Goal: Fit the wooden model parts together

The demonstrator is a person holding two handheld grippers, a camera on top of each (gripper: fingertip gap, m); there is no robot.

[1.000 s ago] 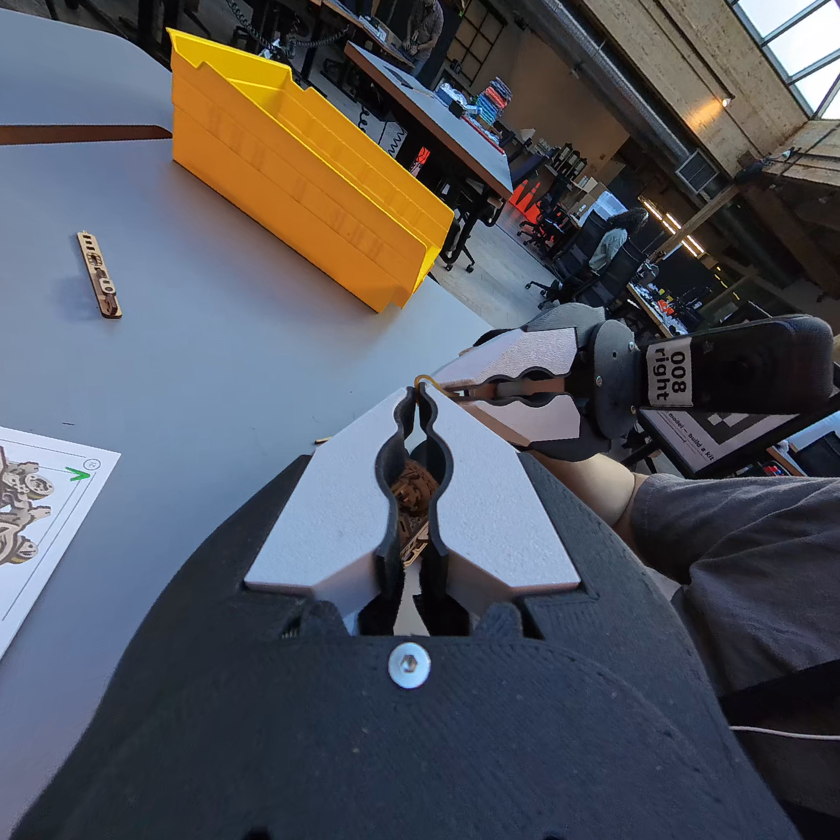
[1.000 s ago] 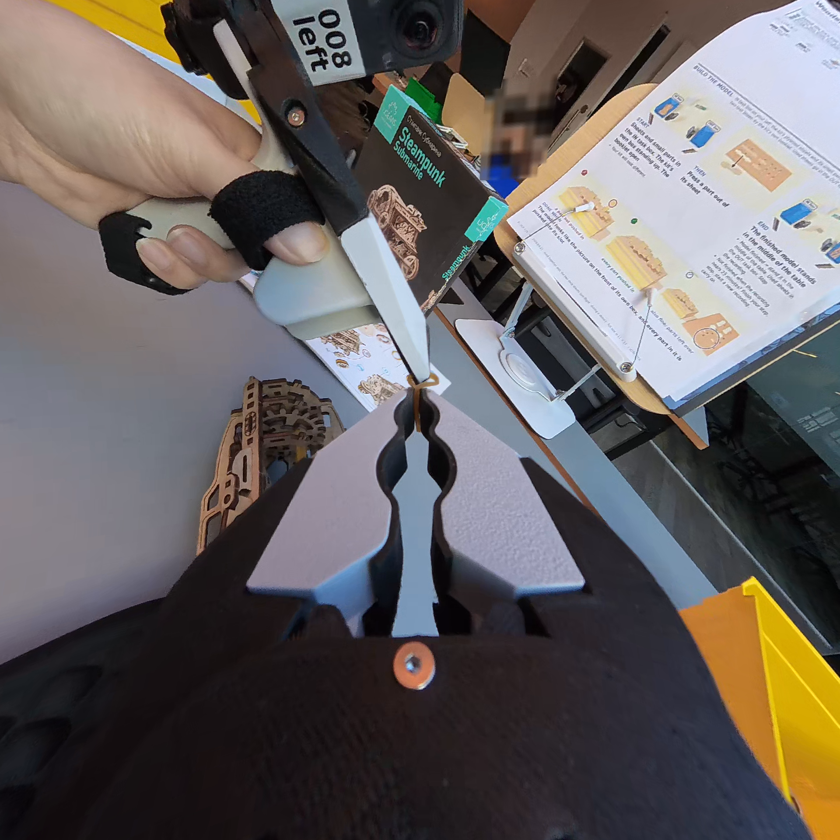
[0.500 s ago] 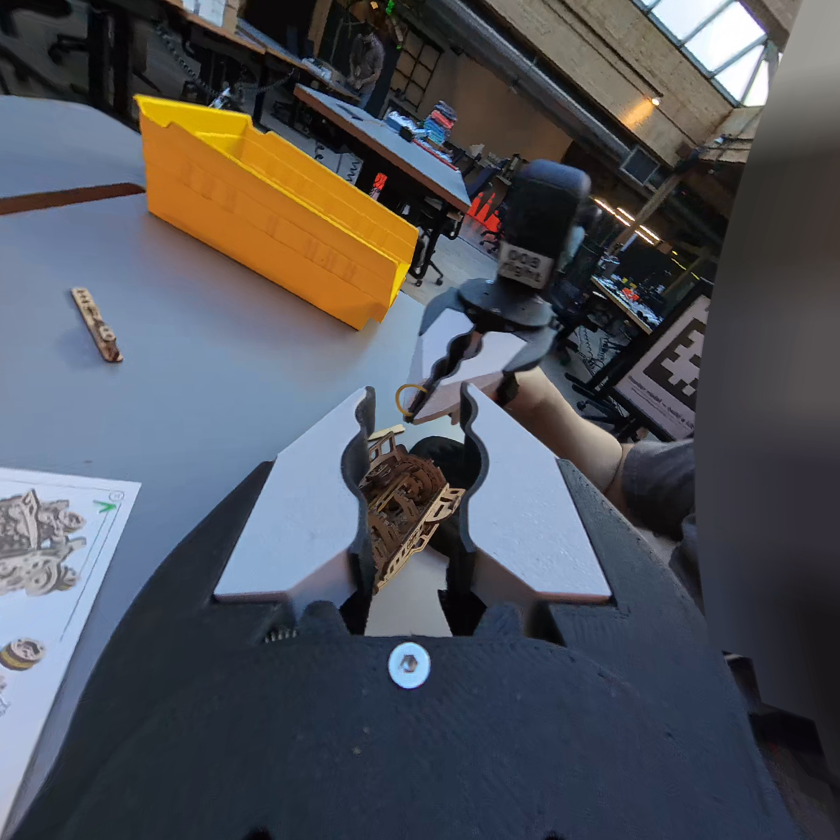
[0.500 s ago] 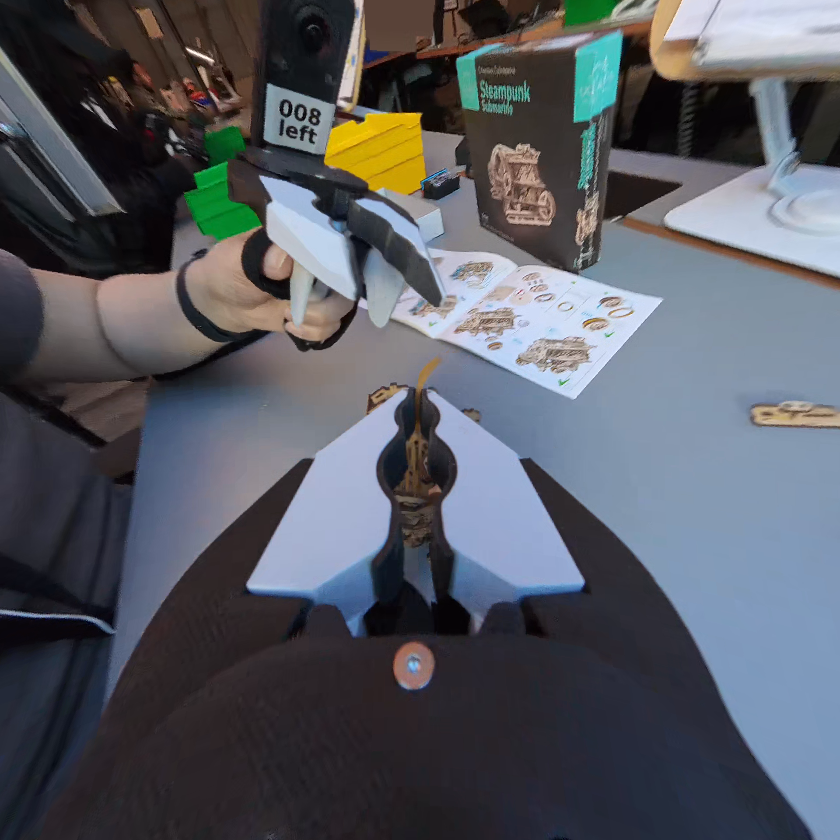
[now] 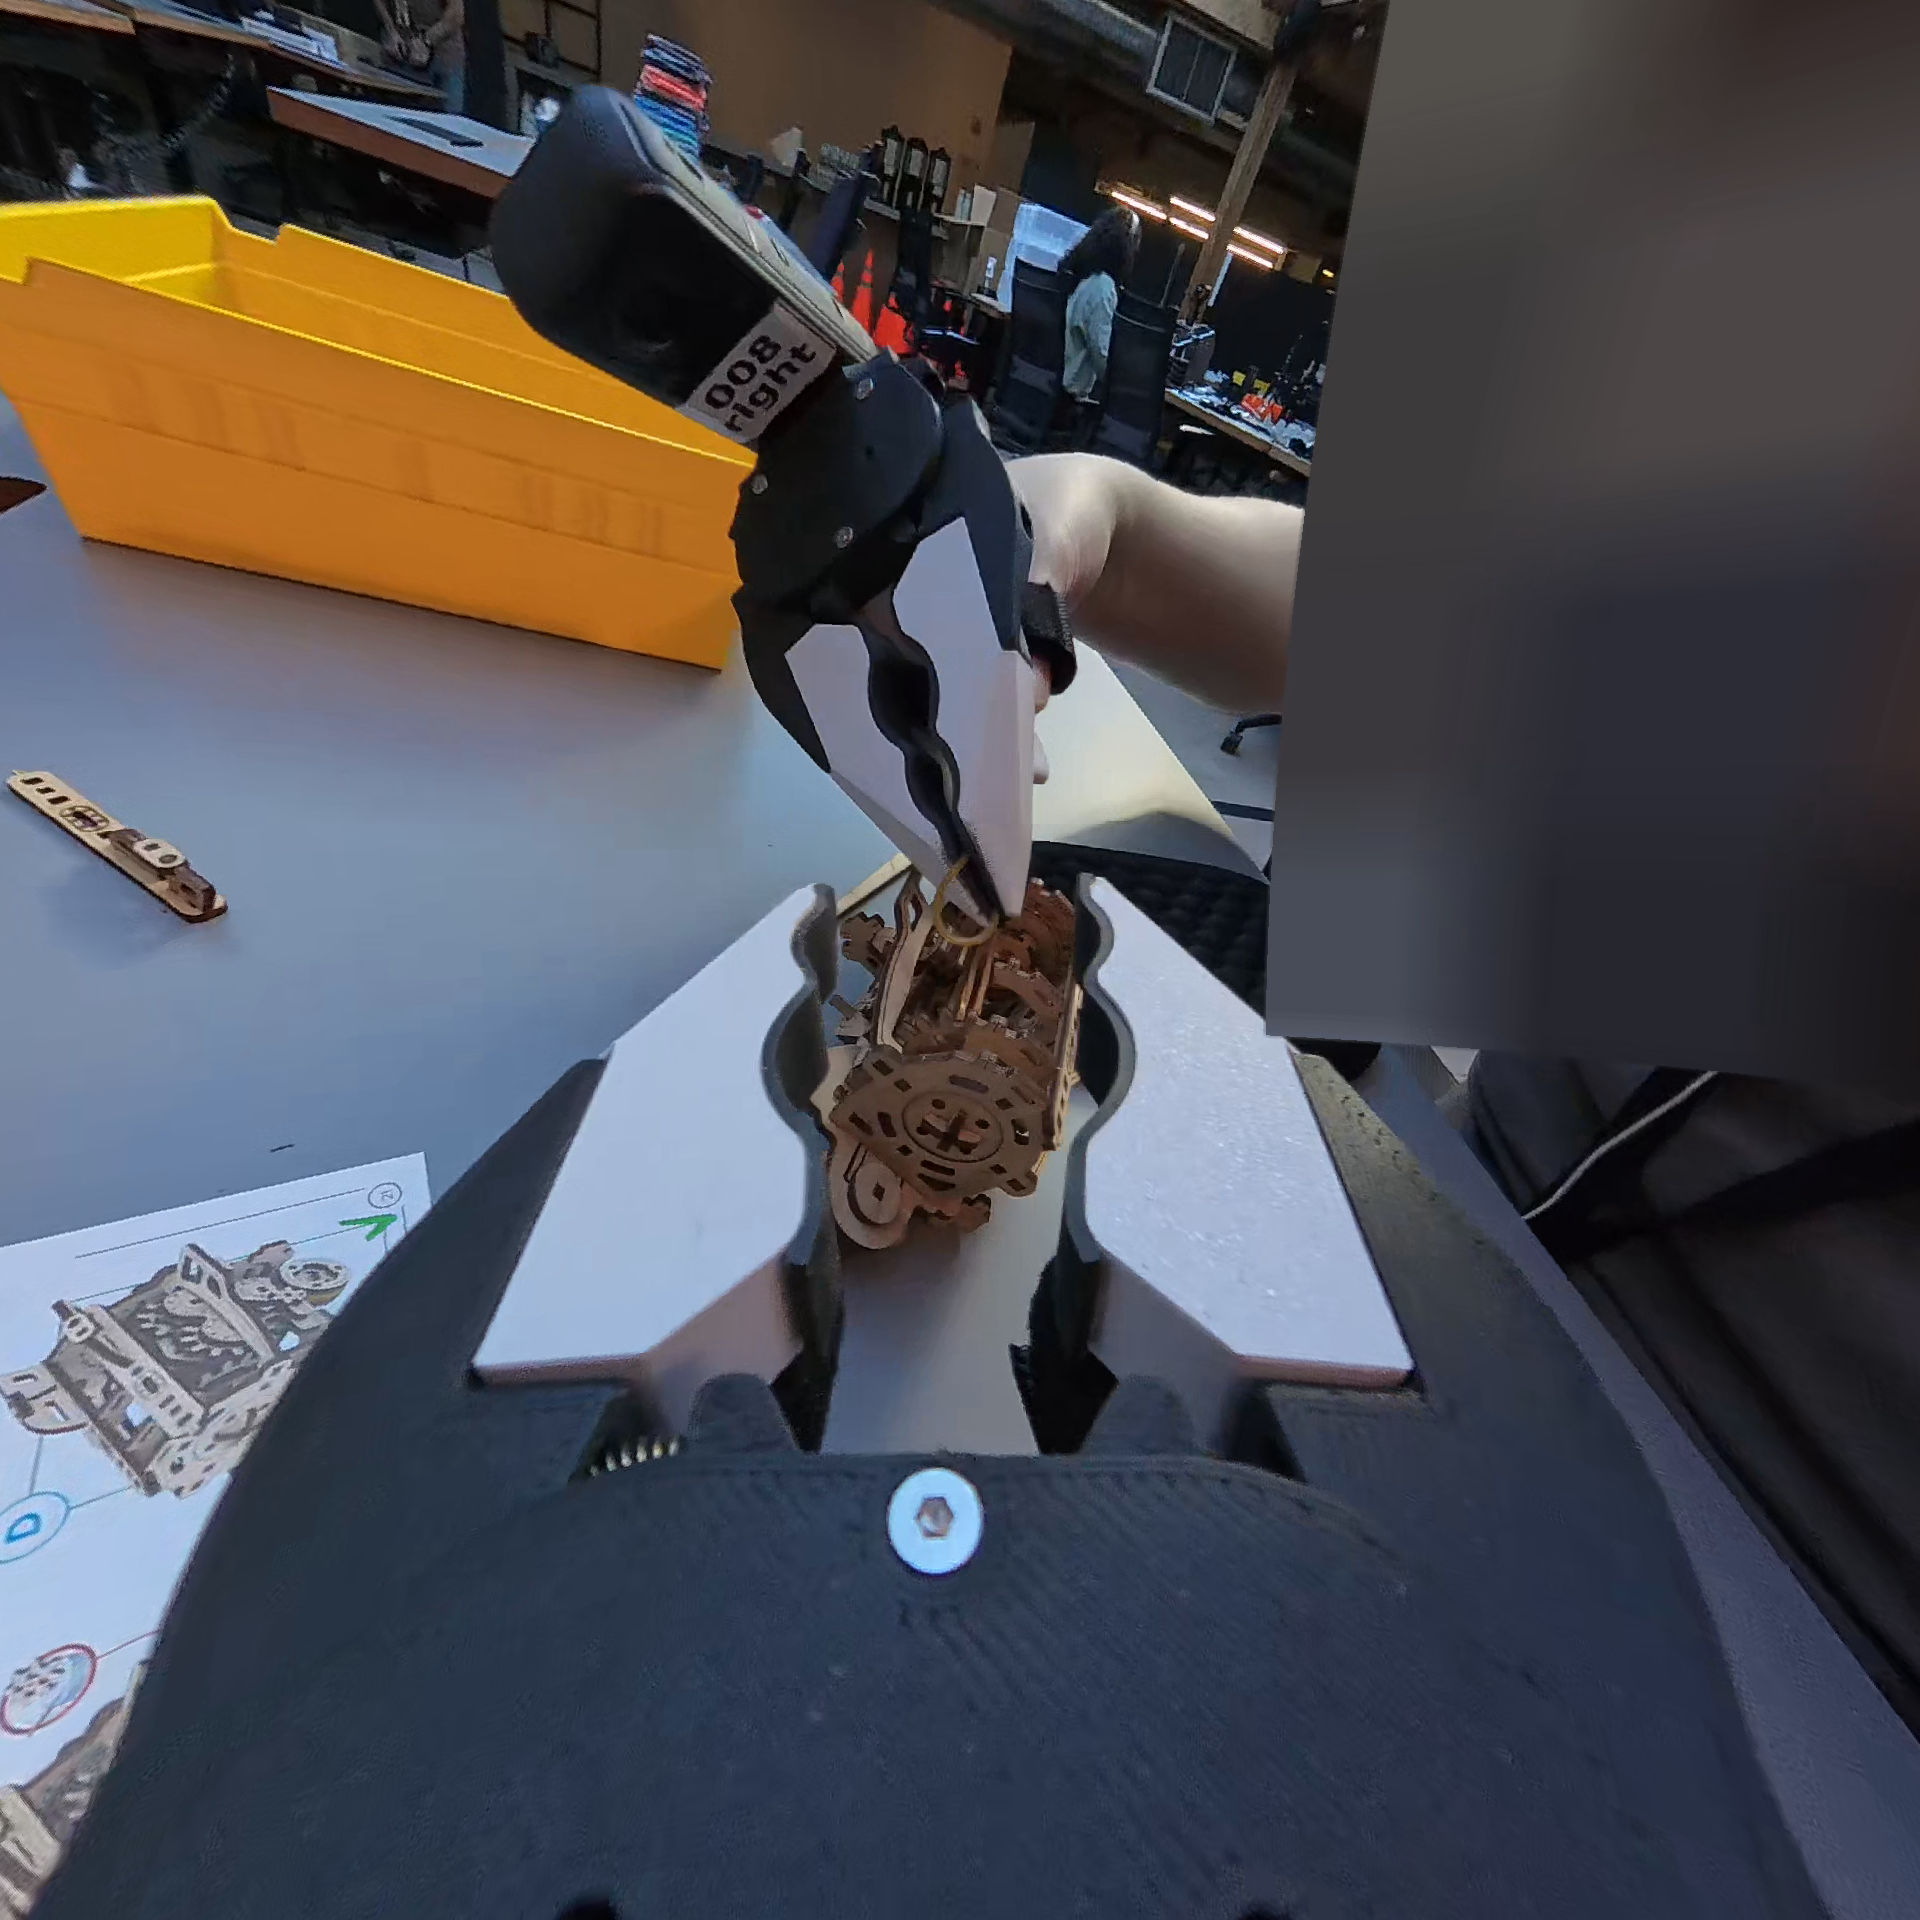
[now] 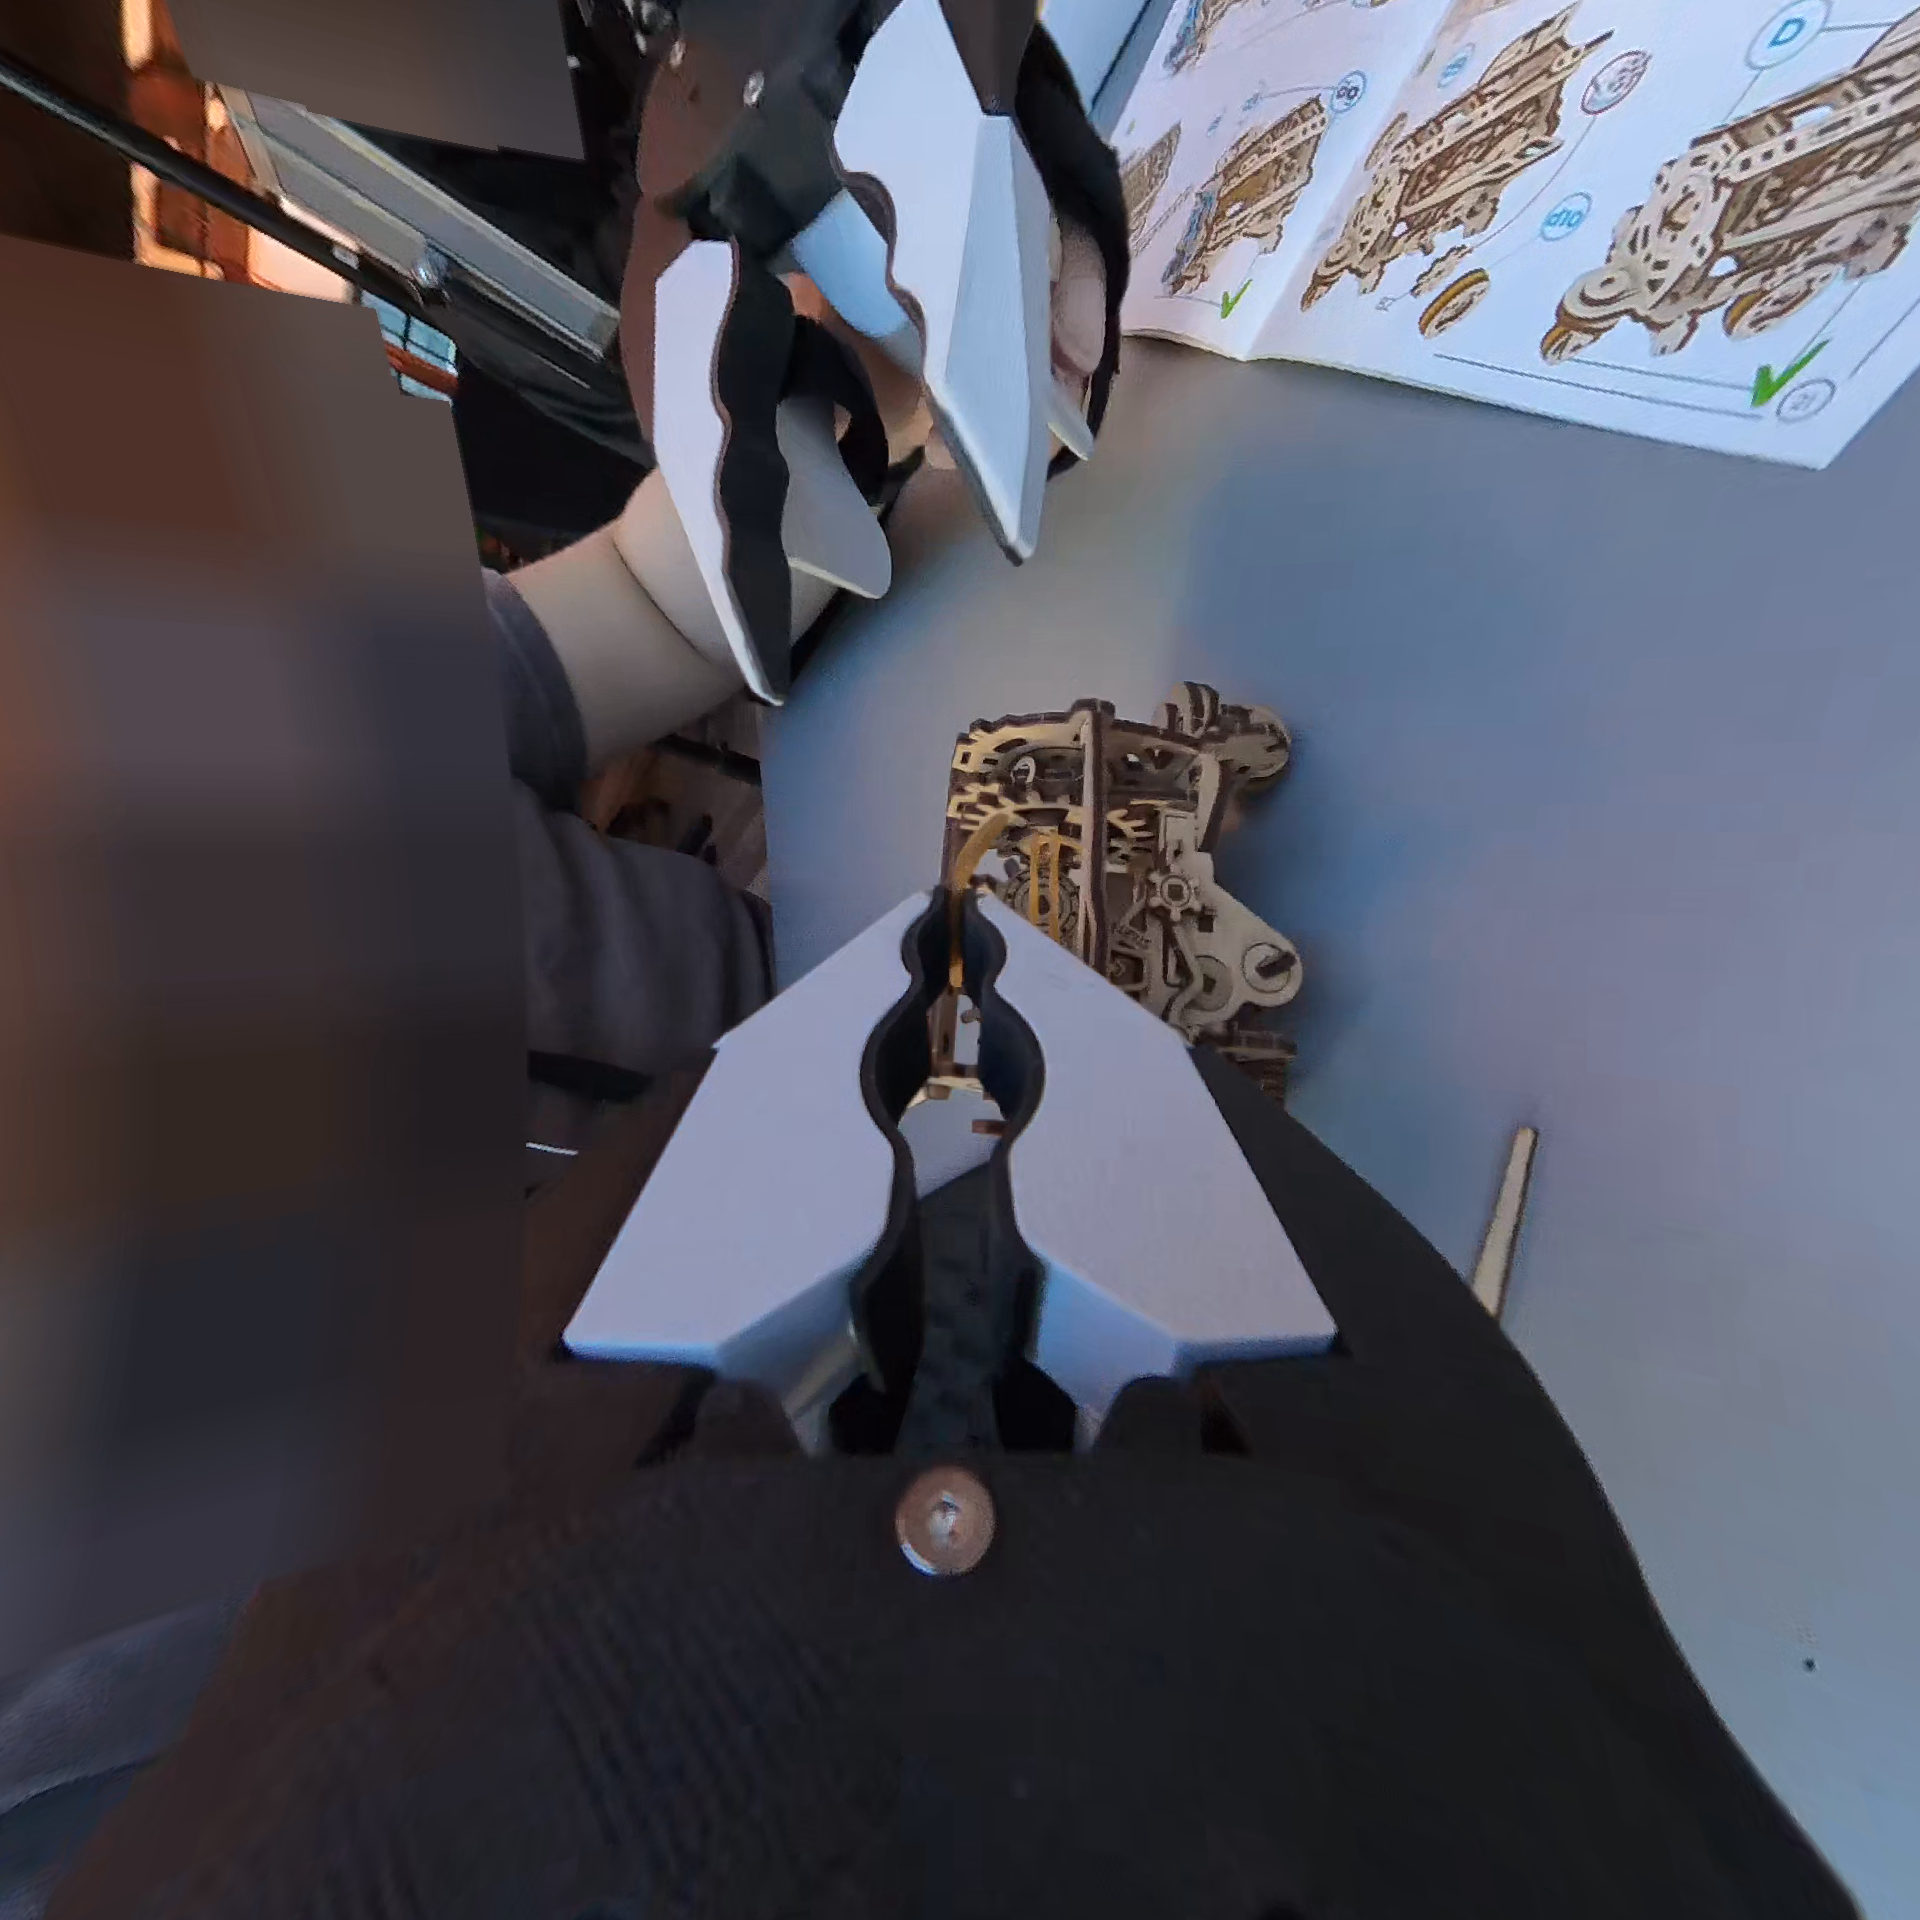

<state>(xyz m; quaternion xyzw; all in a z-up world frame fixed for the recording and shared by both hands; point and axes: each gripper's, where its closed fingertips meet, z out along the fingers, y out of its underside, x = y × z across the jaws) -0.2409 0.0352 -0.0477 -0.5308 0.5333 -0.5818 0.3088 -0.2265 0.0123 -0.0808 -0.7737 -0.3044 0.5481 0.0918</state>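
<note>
Wooden model (image 5: 951,1081) sits untouched between the wide-open left gripper (image 5: 951,914) (right gripper (image 6: 961,902) pinches a yellow rubber band (image 5: 961,914)).

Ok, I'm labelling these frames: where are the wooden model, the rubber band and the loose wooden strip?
wooden model (image 5: 940,1127), left wrist view, round end face.
rubber band (image 5: 951,914), left wrist view, loop below the right gripper's jaws.
loose wooden strip (image 5: 114,844), left wrist view, its middle.

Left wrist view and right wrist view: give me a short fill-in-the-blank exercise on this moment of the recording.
1. The right gripper pinches a thin yellow ____ at its tips.
2. The left gripper is ____, its fingers either side of the wooden model.
3. The bin at the back of the table is ____.
4. The loose wooden strip lies to the ____ of the model in the left wrist view.

Missing words: rubber band; open; yellow; left
</note>
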